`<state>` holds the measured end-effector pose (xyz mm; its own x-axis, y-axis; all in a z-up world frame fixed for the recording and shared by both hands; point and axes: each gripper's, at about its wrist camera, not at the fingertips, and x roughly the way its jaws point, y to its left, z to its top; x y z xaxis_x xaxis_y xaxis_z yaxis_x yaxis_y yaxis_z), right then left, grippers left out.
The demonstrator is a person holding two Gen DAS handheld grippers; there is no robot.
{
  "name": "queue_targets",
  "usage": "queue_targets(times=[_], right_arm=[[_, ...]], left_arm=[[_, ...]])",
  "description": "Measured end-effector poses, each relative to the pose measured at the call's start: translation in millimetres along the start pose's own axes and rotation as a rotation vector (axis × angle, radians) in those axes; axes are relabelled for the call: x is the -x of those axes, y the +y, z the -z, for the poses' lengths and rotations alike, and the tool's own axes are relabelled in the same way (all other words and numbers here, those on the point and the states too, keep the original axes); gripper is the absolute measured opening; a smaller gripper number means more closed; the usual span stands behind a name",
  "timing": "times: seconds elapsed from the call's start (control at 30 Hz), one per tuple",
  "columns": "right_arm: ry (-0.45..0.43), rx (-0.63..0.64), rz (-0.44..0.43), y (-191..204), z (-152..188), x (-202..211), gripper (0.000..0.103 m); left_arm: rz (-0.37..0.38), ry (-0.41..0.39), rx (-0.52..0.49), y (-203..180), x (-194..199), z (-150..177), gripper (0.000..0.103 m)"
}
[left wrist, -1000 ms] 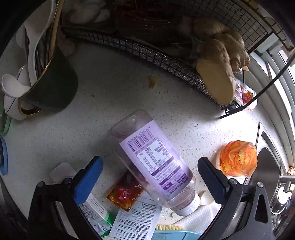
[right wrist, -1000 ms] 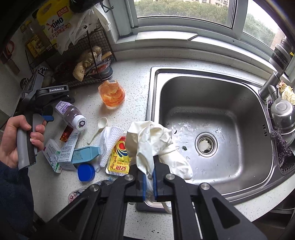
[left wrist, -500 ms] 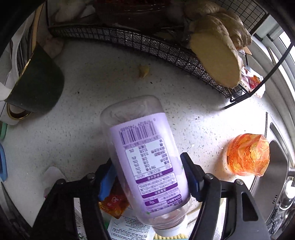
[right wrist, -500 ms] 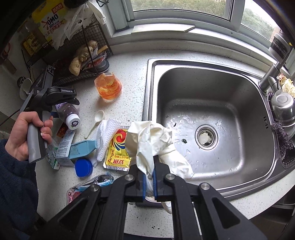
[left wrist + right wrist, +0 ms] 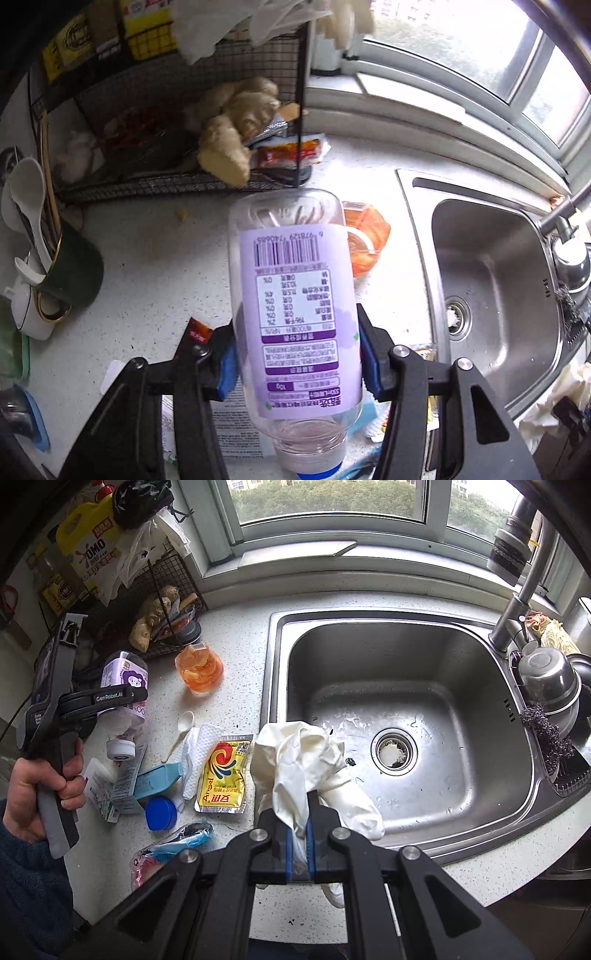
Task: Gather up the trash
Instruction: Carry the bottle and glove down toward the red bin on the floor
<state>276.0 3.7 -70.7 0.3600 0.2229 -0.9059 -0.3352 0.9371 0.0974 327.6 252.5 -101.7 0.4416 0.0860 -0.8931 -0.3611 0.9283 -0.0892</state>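
The left hand-held gripper (image 5: 297,363) has just been closing and its blue pads now press both sides of the clear plastic bottle with the purple label (image 5: 295,314), which hangs cap-down between the fingers, clear of the speckled white worktop (image 5: 155,258). The grip sits on the lower half of the label, near the neck, so most of the bottle reaches out ahead of the fingertips. An empty bottle like this is light but smooth and squashy; I would keep the squeeze steady, not harder, and avoid quick wrist rolls that might let it pivot or slip.

The right hand-held gripper (image 5: 300,843) is pinched together on a crumpled cream rubber glove (image 5: 306,760), which hangs ahead of its fingers over the near rim of the steel sink (image 5: 406,701).

Left of that gripper, more litter lies on the worktop: a yellow foil sachet (image 5: 223,775), a blue round cap (image 5: 160,814) and a pale blue carton (image 5: 157,781). Carry both loads high enough to clear these and the orange-filled glass cup (image 5: 199,674) just beyond the bottle.

No bin shows in either view, so I cannot tell where the drop will be.
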Motion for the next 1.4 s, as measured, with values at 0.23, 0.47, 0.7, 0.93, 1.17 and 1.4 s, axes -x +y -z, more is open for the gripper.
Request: queue_targets(times=[0.23,0.47,0.7,0.93,1.17,1.4], right_arm=[[-0.062,-0.054,-0.011,-20.2,11.9,28.2,0.005],[-0.106,-0.106,-0.001,-42.2,33.4,56.9,0.005],[-0.158,-0.126,-0.008,-66.0,69.0,92.6,0.005],[-0.198,-0.129,-0.044,-88.9,112.4,124.3,0.005],[-0.238,-0.113,-0.080,-110.4,162.2,150.6,0.005],[-0.247,-0.102,-0.131,-130.1,213.6,168.2,0.005]], left_arm=[[0.165,-0.038,-0.156,-60.5,46.4,21.9,0.050],[0.254,-0.055,-0.256,-111.6,83.1,46.1,0.050],[0.332,-0.062,-0.372,-161.8,121.4,89.0,0.050],[0.370,-0.086,-0.461,-212.1,164.5,149.7,0.050],[0.355,-0.105,-0.496,-247.5,192.6,212.4,0.050],[0.323,-0.085,-0.476,-268.0,209.0,272.4,0.050]])
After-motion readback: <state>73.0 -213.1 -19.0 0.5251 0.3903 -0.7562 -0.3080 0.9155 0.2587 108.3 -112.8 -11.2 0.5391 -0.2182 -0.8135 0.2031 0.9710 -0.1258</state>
